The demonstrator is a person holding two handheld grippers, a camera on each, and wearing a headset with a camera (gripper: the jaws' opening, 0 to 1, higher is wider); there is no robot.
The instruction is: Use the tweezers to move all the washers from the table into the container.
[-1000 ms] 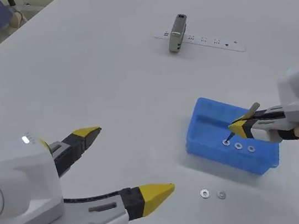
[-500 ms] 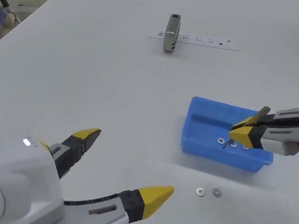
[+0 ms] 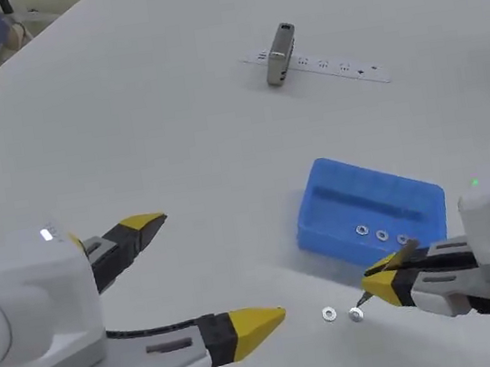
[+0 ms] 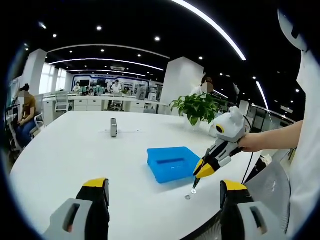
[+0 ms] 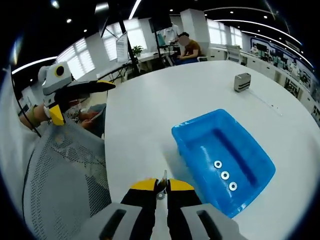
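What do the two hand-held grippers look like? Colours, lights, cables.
Both match: pale grey moulded bodies, black jaw arms, yellow tips. The left hand-held gripper carries a small white light; the right hand-held gripper shows a green light and trails a black cable.

Both grippers have pale grey moulded bodies, black jaw arms and pointed yellow tips. The left gripper (image 3: 222, 262), near left, has a small white light (image 3: 44, 234) on its top. The right gripper (image 3: 373, 284), near right, has a green light (image 3: 475, 181). A thin black cable (image 4: 246, 167) trails from the right gripper. The person wears a white top (image 4: 306, 115).
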